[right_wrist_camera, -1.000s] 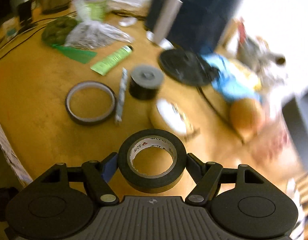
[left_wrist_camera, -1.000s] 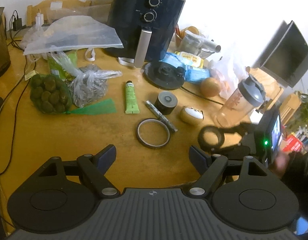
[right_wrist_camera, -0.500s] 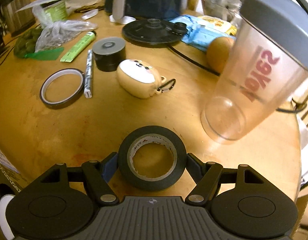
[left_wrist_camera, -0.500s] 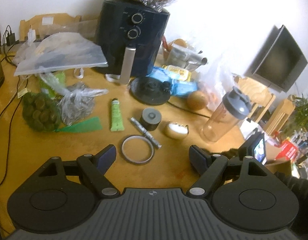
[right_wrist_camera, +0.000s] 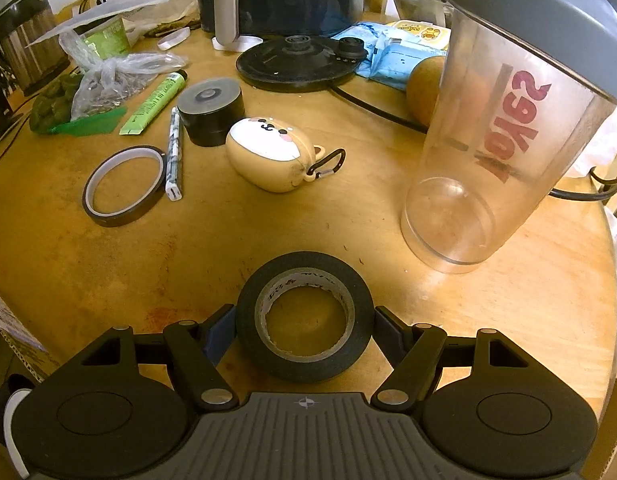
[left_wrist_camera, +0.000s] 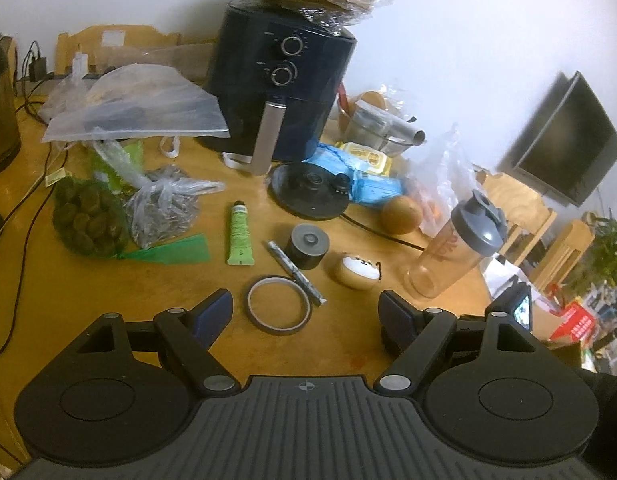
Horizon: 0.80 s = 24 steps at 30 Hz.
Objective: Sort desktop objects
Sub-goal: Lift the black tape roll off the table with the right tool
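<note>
Right gripper [right_wrist_camera: 304, 322] swung down near the shaker bottle [right_wrist_camera: 504, 136], which looks empty, fingers clamped on black tape roll [right_wrist_camera: 304, 316]. Left gripper [left_wrist_camera: 304, 312] fingers spread apart, holding nothing.

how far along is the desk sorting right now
Early on. Nothing looks sorted yet. In hand: the right tool is closed on the black tape roll, low over the table. The left tool is open and empty. Left to sort: the thin tape ring, pen, green tube, black puck, dog-face case and shaker bottle.
</note>
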Motion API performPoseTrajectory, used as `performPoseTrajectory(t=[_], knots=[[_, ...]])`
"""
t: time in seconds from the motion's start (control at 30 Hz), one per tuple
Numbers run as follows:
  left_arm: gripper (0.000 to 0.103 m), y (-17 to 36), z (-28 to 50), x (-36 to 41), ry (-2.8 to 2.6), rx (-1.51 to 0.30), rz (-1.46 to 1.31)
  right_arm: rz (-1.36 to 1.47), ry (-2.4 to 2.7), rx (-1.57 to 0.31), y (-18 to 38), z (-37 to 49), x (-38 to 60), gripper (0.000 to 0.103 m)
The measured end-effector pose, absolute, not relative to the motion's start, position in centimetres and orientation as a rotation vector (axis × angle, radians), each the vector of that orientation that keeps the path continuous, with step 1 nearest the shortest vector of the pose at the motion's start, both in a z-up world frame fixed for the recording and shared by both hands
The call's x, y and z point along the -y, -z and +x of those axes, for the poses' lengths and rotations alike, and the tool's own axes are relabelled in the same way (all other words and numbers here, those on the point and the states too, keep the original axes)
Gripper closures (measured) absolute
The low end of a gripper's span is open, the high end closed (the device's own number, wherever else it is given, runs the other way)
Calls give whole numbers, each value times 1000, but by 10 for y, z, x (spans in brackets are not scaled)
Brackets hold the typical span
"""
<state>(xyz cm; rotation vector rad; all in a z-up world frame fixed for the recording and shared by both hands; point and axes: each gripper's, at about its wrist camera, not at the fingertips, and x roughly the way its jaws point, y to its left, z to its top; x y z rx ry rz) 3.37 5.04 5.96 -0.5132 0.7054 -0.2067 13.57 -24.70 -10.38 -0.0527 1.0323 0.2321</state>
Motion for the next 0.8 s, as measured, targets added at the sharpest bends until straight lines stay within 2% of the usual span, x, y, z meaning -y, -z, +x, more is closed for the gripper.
performPoseTrajectory(t=[0.47,0.5,0.6,0.8], knots=[[23,-58,34,-42,228,-732,-489,-65,-311,-1014,106,139,259,28],[23,-57,34,-41,232,-735,-487,-69,-317,-1011,106,138,259,27],[23,-55,36,-37,238,-747,-479,-109,-311,-1003,107,137,259,8],[23,-52,39,-34,240,-765,-474,-73,-336,-1001,102,128,275,5]])
